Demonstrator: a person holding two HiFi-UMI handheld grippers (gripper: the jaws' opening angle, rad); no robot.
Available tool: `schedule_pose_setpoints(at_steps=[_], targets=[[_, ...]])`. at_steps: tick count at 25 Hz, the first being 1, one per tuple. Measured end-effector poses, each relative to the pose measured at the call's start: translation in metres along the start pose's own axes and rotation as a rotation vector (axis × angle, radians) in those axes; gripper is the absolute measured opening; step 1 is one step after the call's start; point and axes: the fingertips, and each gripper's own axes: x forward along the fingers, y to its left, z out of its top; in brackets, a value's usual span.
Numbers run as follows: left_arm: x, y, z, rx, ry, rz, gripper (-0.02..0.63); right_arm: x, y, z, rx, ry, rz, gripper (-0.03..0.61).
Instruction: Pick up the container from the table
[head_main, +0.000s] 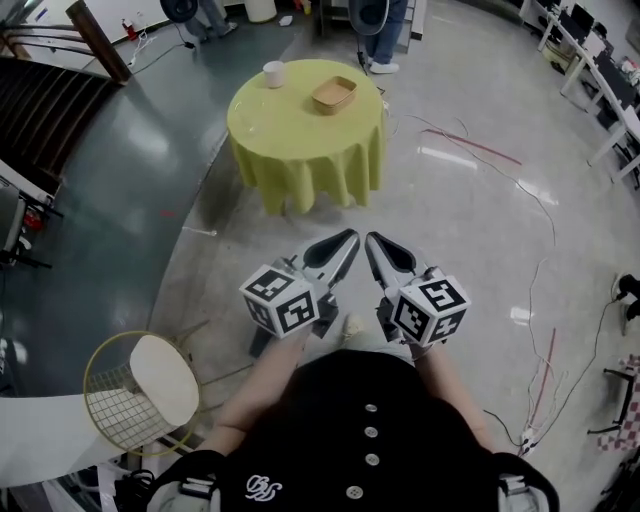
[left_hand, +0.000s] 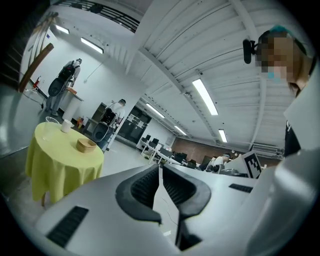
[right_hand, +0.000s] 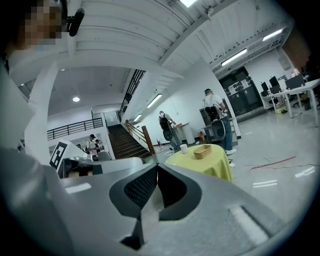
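Observation:
A tan oblong container (head_main: 334, 94) lies on a round table with a yellow cloth (head_main: 290, 140), far ahead of me. It also shows small in the left gripper view as the container (left_hand: 86, 145) and in the right gripper view as the container (right_hand: 202, 151). A white cup (head_main: 274, 73) stands left of it on the table. My left gripper (head_main: 352, 236) and right gripper (head_main: 370, 238) are held side by side in front of my body, well short of the table. Both are shut with nothing between their jaws.
A wire chair with a white seat (head_main: 150, 385) stands at my lower left. Cables (head_main: 520, 190) trail over the floor on the right. A dark staircase (head_main: 40, 110) is at the upper left, white desks (head_main: 600, 70) at the upper right. People (head_main: 380, 30) stand beyond the table.

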Motion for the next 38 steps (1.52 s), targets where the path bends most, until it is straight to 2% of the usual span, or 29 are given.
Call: schedule_pose_setpoints(at_steps=[5,11,29,38], targets=[[0.025,0.024,0.010,-0.003,-0.020,0.026,0.031,0.021,-0.028,0.014,-0.014,0.002,0.007,0.004],[0.046,0.030,0.000,-0.036,-0.026,0.038,0.031,0.017,-0.050,0.006,-0.001,0.026,0.019,0.004],[0.064,0.046,-0.014,-0.082,-0.003,0.062,0.031,0.023,-0.074,-0.011,0.037,0.096,0.031,0.004],[0.079,0.077,-0.004,-0.098,0.006,0.057,0.031,0.052,-0.090,-0.007,0.055,0.113,0.018,0.004]])
